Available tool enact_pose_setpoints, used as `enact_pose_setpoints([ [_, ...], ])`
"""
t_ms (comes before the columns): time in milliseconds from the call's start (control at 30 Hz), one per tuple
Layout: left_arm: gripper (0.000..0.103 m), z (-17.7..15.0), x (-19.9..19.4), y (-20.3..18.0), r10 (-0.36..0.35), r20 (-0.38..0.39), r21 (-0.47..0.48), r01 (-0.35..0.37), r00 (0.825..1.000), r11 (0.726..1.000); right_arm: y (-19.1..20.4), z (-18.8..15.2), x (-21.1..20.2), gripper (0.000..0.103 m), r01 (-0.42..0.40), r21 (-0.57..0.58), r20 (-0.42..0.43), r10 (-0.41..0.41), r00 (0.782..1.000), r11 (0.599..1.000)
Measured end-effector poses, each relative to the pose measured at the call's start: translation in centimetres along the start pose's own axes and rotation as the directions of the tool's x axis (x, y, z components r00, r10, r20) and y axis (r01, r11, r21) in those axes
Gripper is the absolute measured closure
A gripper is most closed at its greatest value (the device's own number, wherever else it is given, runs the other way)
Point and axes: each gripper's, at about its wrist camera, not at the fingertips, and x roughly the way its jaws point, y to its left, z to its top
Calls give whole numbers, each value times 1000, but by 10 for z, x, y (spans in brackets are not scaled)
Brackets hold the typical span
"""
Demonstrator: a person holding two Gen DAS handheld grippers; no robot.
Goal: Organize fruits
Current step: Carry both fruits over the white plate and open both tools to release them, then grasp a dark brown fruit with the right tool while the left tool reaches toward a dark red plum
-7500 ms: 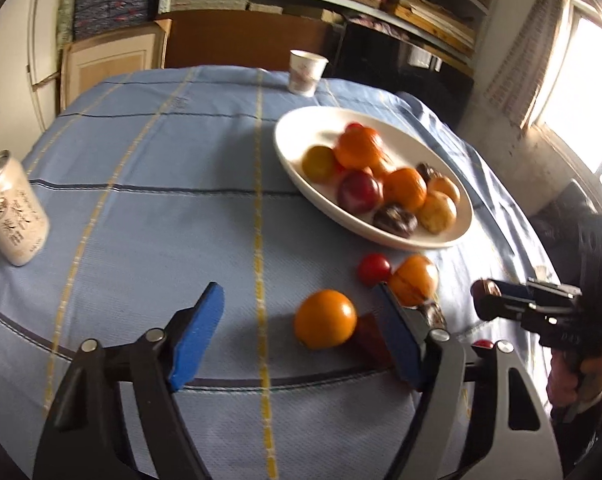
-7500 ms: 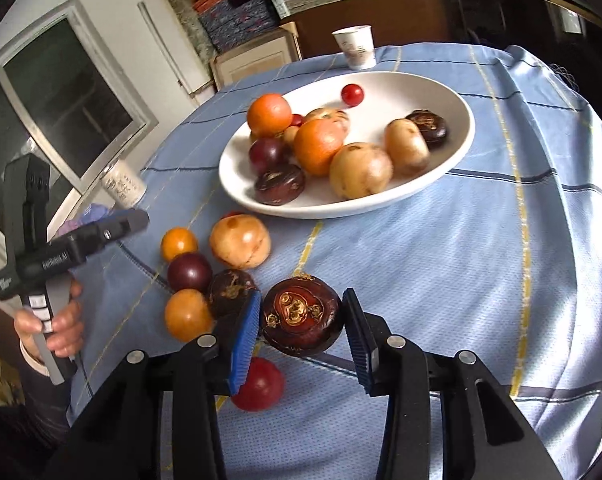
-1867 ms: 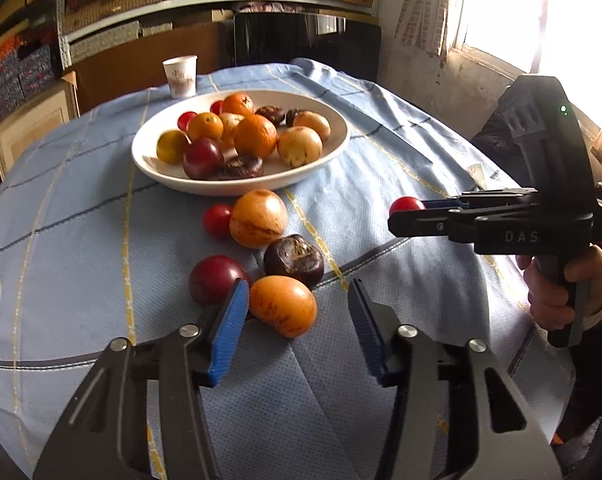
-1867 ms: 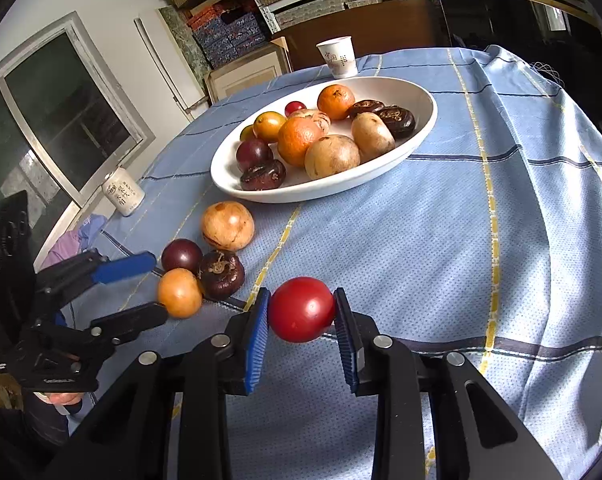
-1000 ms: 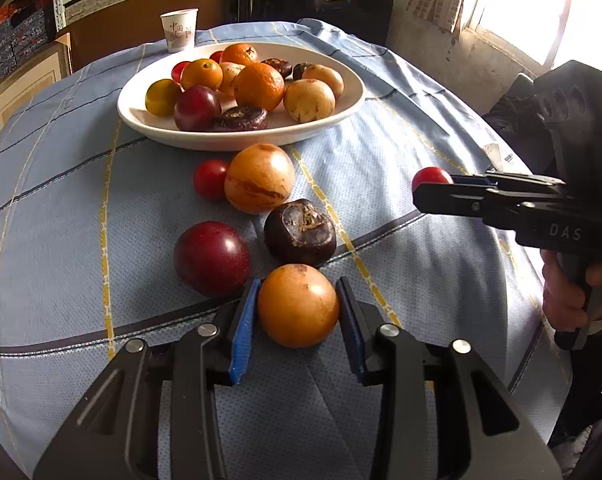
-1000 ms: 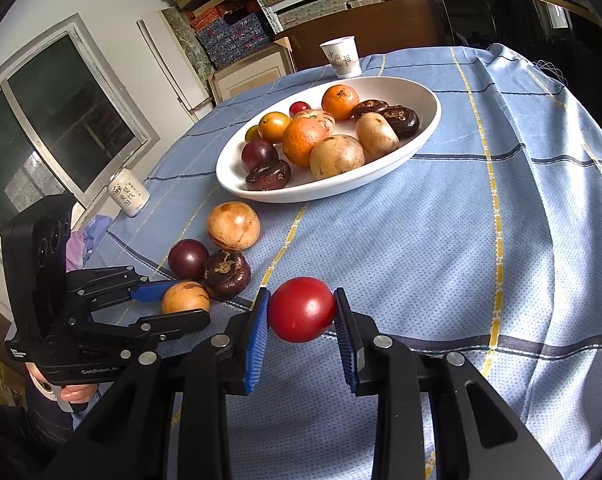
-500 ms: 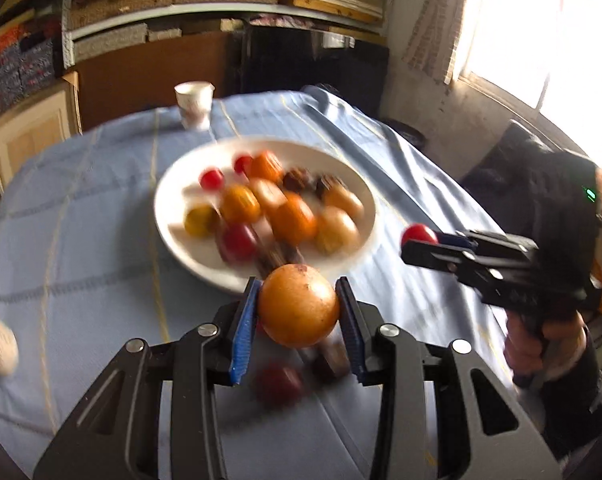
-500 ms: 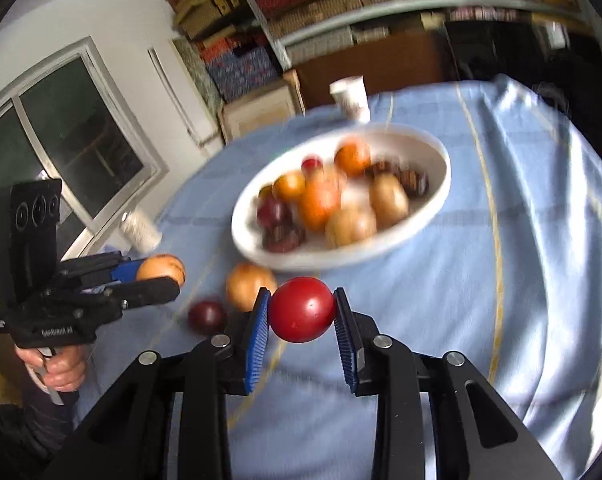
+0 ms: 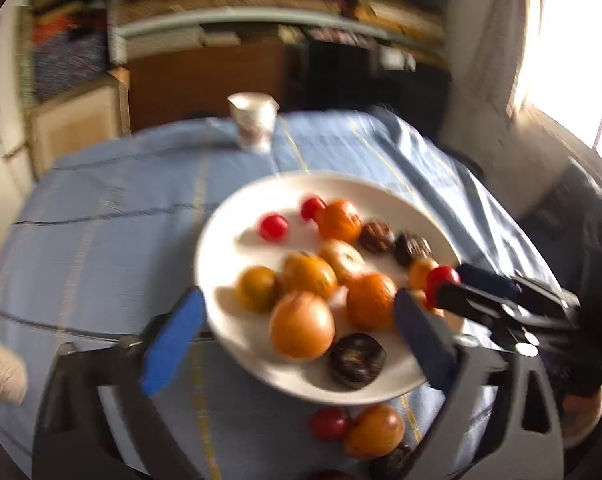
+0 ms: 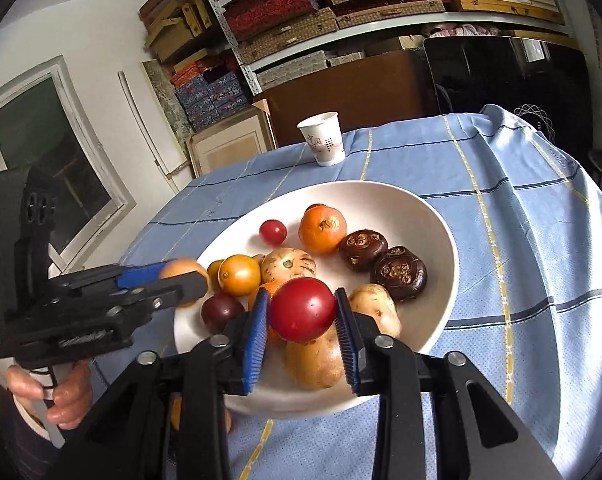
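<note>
- Both grippers now hang over the white bowl, no longer over the loose fruit on the blue tablecloth.
- Left gripper: its jaws have just been opening and now stand wide, clear of the orange fruit, which sits between them over the bowl's near side.
- Right gripper: its jaws have just been opening; the red tomato sits between the pads, above the bowl's fruit pile.

Left gripper jaws spread wide, just opened. Right gripper jaws just loosened. Each is held in a hand.
</note>
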Motion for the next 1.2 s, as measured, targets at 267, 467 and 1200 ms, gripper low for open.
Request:
enact_pose_setpoints([
  [267,5,-50,-49,41,41,44,-136,-35,998,990,35,-21,-44,47,-51,-137,25,55,998,989],
  [467,5,-76,-55,78,60,-3,-284,-58,998,957,63,-53,-34,46,-63,-228,-107,39,994,972],
  [1200,5,-79,-66,51,180,33,-164,-173,983,971,88,-91,-12,46,-107,-319,-289,11,957,942],
])
